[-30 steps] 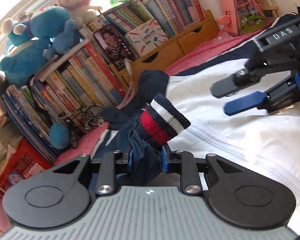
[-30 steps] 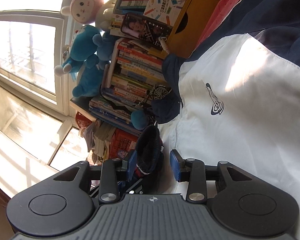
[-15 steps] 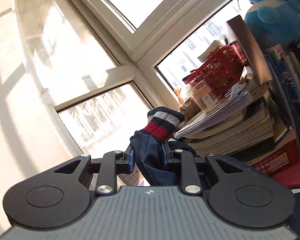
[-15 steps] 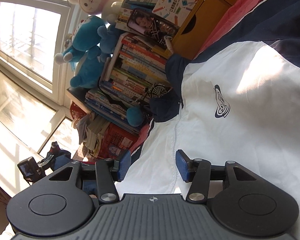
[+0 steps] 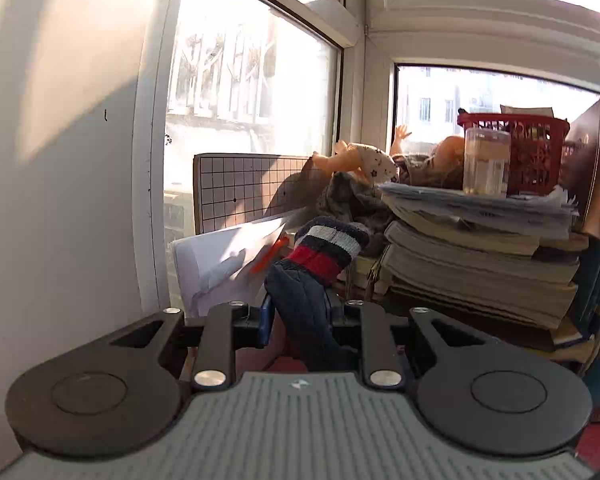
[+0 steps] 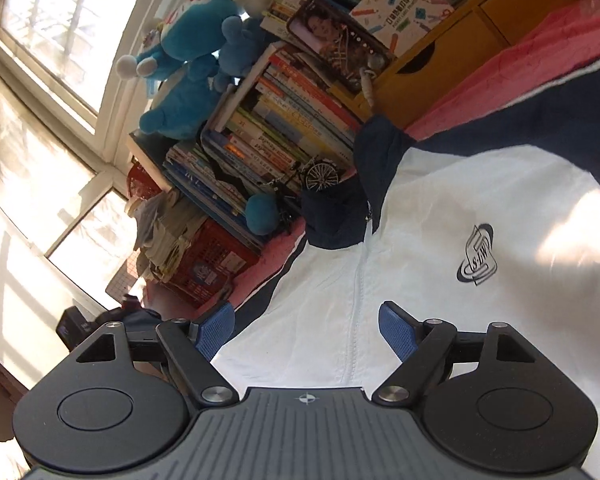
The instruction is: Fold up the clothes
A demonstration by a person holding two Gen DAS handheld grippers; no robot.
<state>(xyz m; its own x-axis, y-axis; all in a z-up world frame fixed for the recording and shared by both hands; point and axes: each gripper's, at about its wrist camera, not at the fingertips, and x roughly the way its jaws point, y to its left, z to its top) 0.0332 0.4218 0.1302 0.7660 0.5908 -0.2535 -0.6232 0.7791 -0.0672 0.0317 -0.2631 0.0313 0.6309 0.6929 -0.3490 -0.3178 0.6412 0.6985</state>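
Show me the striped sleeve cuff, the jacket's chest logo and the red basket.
striped sleeve cuff [image 5: 327, 249], left wrist view, on its red band
chest logo [image 6: 477, 258], right wrist view, centre of the emblem
red basket [image 5: 534, 152], left wrist view, front wall

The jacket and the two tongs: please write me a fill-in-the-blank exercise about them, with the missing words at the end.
1. The left tongs are shut on a navy ____ with a striped cuff.
2. The body of the jacket is ____ in colour.
3. Nothing is between the right tongs, whose jaws are ____.

Missing words: sleeve; white; opening
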